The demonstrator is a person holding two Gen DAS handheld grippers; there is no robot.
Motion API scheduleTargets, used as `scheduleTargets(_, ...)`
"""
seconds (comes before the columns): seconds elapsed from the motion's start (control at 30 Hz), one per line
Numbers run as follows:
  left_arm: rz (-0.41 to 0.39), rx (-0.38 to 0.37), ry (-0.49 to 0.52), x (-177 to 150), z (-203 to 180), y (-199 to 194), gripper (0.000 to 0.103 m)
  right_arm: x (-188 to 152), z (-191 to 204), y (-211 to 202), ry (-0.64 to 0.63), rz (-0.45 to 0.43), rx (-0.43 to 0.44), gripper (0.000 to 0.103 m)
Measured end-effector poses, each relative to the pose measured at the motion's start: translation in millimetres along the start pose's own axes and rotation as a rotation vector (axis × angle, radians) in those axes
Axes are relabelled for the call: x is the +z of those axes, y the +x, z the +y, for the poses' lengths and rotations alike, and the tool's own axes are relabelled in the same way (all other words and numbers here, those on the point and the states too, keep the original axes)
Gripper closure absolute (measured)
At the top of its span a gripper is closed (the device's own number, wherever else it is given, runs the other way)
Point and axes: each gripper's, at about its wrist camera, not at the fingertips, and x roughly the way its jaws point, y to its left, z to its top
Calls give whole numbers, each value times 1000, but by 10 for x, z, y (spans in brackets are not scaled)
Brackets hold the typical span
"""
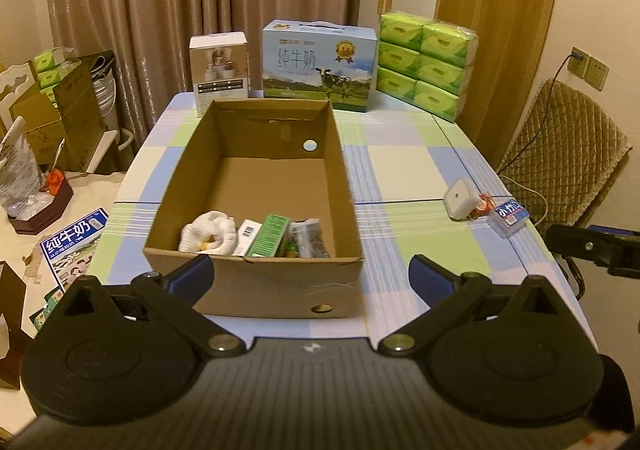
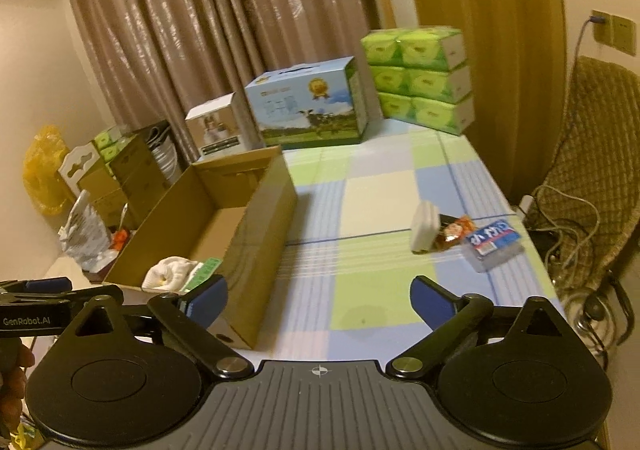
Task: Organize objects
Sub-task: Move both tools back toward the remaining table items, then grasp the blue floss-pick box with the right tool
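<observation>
The box sits open toward the table's near-left part, its near end holding a white cloth, a green carton and a dark packet. Three things are not yet inside, bunched by the right edge: a white block, a snack sachet touching it, and a clear case nearest the edge.

The left gripper hangs in front of the box, jaws wide and empty. The right gripper is likewise spread and empty over bare cloth, well short of the trio.

The risks, as I judge them — a grab at the block could drag the sachet along, or nudge the case off the right edge. The box's tall right wall could also catch a low carry
</observation>
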Motion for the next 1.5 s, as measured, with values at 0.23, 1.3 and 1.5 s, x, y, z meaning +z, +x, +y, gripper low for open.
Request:
scheduleTargets(0.23, 10, -12, 27, -20, -158, 3, 1, -48, -218, -140, 48, -9, -31, 2)
scheduleTargets(1.3, 45, -149, 143, 19, -963, 420, 1, -222, -1295, -363, 233, -10, -197, 2)
scheduleTargets(1.5, 51, -190, 178, 49, -1204, 639, 1, -235, -1496, -267, 241, 6, -223, 2)
